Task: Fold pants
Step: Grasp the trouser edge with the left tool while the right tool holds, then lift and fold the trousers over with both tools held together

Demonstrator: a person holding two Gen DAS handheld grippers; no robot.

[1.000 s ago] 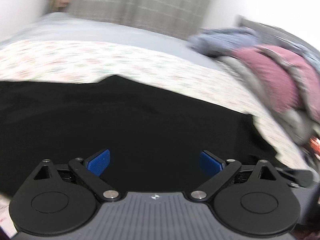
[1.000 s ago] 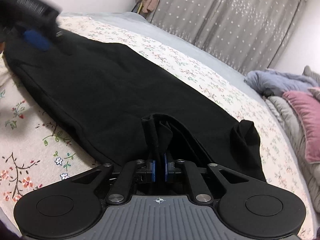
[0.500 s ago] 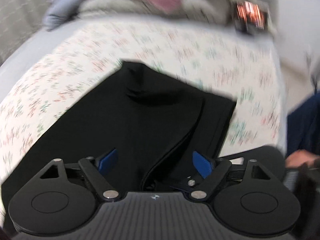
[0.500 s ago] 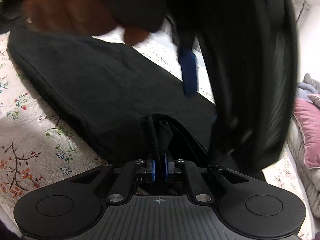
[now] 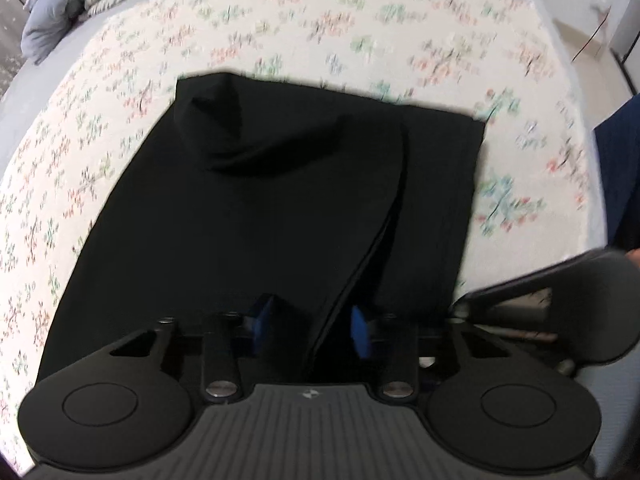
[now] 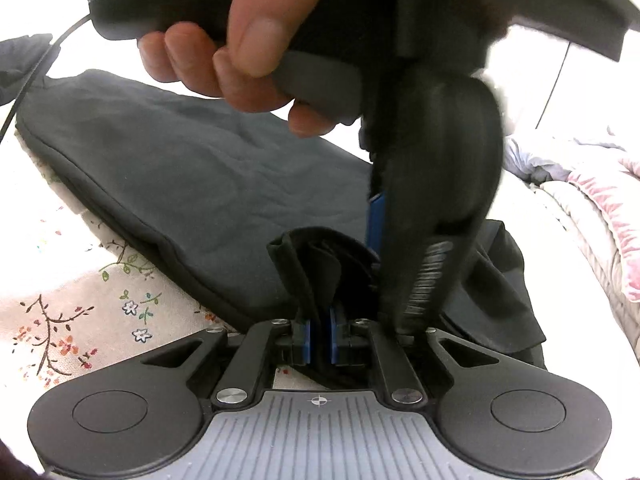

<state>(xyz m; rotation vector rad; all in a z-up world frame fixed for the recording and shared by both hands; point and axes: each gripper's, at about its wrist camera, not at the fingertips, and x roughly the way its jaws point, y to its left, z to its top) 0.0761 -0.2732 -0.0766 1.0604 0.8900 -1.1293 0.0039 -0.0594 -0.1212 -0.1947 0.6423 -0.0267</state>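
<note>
Swinging across the bed since the earlier frames, the left gripper [image 5: 308, 326] now points steeply down at the near end of the black pants [image 5: 280, 184], right beside the right gripper [image 6: 319, 338]. A second ago it looked along the length of the pants toward the curtain; now the pile of bedding [image 5: 52, 8] sits at the far upper left of the pants in its view. Its fingers [image 5: 262, 316] have just been closing from wide apart and now stand partly open, with a raised edge of the pants between them; whether the blue pads already press on the cloth cannot be told.

The right gripper has stayed put, its fingers almost together and clamped on a bunched fold of the pants. The person's hand [image 6: 240, 56] on the left gripper's handle fills the upper part of the right wrist view.

The pants lie flat on the floral bedspread [image 5: 400, 28], stretching away from both grippers. With both grippers at the same end, the next fold looks ready to be lifted, judging by this.

No brand, label or readable writing shows; only a small round mark on each gripper body.
</note>
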